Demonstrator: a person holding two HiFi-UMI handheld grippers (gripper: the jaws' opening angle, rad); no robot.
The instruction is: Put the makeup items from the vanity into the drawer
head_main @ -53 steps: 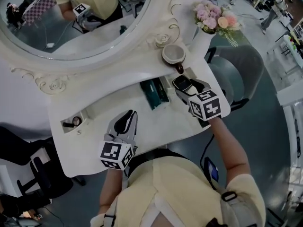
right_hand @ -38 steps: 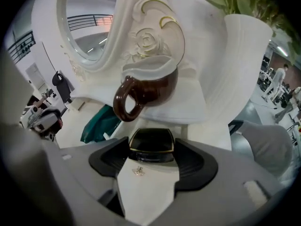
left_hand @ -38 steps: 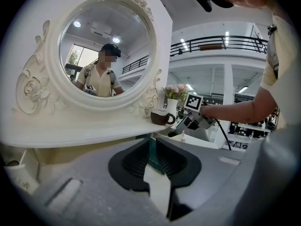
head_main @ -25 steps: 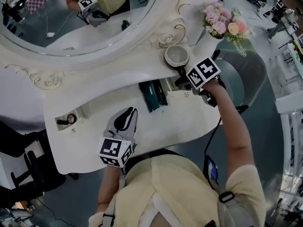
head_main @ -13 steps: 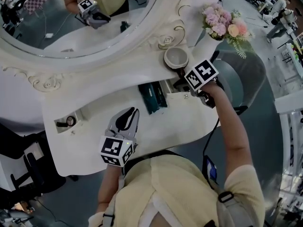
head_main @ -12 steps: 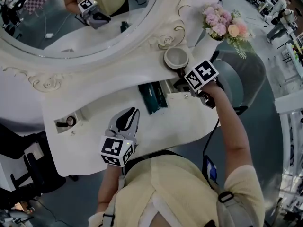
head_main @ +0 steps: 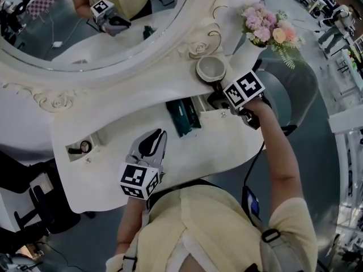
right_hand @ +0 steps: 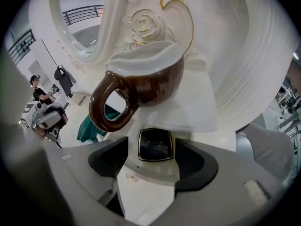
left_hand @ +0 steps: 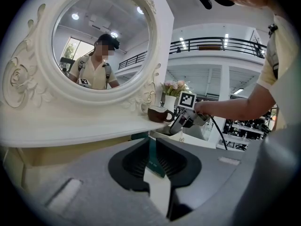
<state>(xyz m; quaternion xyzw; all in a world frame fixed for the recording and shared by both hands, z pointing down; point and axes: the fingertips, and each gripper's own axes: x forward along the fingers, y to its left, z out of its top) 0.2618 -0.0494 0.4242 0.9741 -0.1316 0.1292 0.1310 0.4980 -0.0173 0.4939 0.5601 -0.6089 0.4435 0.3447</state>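
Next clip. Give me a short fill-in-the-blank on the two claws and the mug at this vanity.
The black square compact lies untouched between the right claw's jaws, which are ___. The glossy ceramic mug on the white shelf is ___ outside and white inside. The left claw, jaws apart over the white vanity top, grips ___.
Missing words: open; brown; nothing.

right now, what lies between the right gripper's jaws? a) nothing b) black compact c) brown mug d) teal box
B: in the right gripper view the black compact lies flat between the right gripper's jaws, which stand apart with a gap on either side; the brown mug sits higher up, beyond them.
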